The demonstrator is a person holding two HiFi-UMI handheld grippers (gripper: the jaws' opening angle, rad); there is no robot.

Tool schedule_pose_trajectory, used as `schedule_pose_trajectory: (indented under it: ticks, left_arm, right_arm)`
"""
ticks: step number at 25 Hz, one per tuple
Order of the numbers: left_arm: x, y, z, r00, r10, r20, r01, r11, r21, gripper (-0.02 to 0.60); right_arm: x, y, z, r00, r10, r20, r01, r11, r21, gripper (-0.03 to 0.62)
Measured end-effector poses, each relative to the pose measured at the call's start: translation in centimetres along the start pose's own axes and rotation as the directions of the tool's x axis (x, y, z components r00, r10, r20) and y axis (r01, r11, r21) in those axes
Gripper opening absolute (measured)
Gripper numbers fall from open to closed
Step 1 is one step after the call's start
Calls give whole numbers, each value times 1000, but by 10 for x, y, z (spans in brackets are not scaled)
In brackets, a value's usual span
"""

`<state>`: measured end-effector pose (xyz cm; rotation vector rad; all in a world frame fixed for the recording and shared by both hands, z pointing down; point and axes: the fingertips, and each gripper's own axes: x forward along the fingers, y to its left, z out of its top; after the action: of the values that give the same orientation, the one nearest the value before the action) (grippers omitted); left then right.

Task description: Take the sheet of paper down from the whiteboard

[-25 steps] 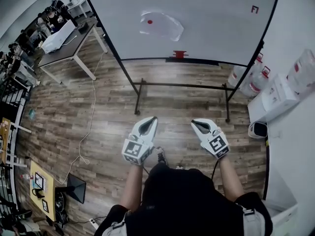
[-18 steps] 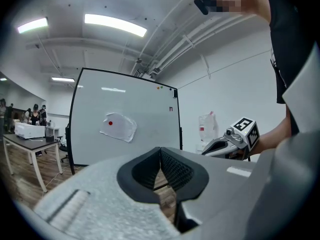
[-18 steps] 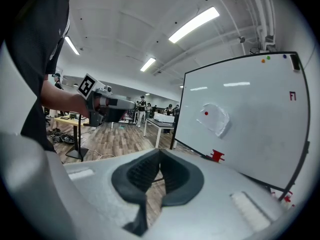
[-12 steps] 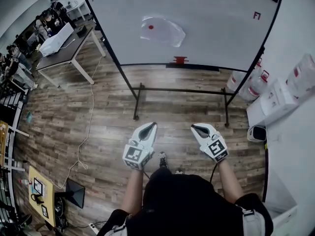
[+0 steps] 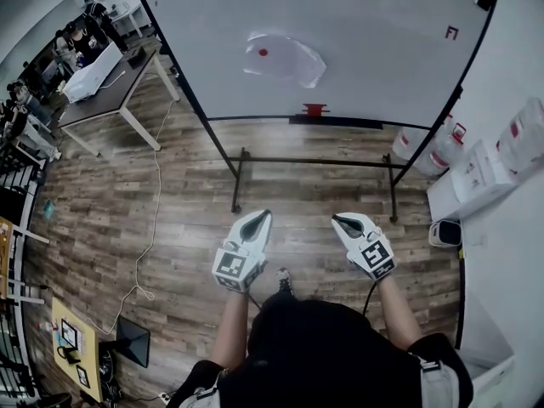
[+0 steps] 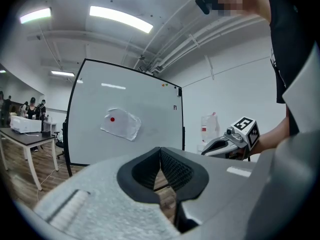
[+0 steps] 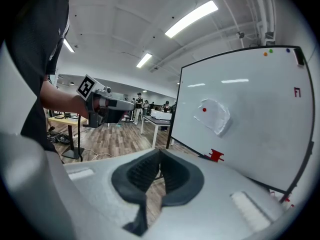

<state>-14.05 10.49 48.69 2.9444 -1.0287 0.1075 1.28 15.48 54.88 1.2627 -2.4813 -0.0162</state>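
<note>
Head view: whiteboard [image 5: 382,49] top cut off; sm. mark [image 5: 451,32] illegible.

A sheet of paper [image 5: 285,58] hangs on the whiteboard [image 5: 382,66], well ahead of the left gripper [image 5: 258,217] and right gripper [image 5: 339,220], which are side by side. A bench [image 5: 102,90] stands left of the whiteboard.

The person has stepped closer to the whiteboard [image 5: 365,41]. In the head view it now fills more of the top, and its lower edge and the red piece on its ledge [image 5: 314,109] sit lower in the frame than a second ago. The sheet of paper [image 5: 289,59] has slid down and slightly right in that view. The left claw [image 5: 262,217] and right claw [image 5: 337,219] have come forward too, leaving a little less floor before the stand's crossbar [image 5: 314,161].
</note>
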Motion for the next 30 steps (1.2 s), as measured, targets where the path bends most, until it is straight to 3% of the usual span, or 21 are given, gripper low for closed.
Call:
schedule_pose_trajectory:
  ticks: [13,30]
  left_arm:
    - [36,70,-13,1000,-15,-4,14,998,-59,12]
    - [72,149,-20,997,-72,-9,71,995,-69,12]
  right_arm:
    - [59,-28,2,999,-18,-49,18,1000,9,5]
    - [138,-56,17,995,-73,-64,75,997,31,5]
